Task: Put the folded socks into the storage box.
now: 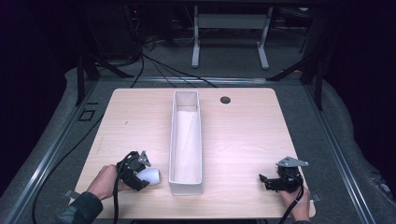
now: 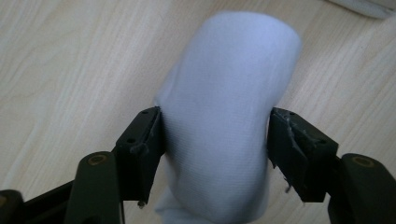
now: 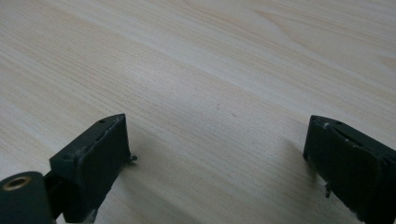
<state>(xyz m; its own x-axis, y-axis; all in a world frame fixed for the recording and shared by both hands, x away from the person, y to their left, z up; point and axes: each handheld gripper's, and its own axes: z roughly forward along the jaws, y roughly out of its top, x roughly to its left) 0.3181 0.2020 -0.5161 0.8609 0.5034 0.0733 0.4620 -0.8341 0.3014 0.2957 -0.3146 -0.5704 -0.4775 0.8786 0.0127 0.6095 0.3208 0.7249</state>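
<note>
Pinching a white rolled cloth (image 2: 224, 135) in my left claw (image 1: 140, 175) at the counter's (image 1: 243, 140) near-left, just beside the long white bin (image 1: 187, 140), right claw (image 1: 268, 181) spread wide over bare wood.

Light wooden table (image 1: 238, 140) with rounded corners, a dark round hole (image 1: 225, 100) near its far edge, a long narrow white bin (image 1: 186, 142) lengthwise along the middle (open top), a white cloth roll (image 1: 150, 175) just left of it
</note>
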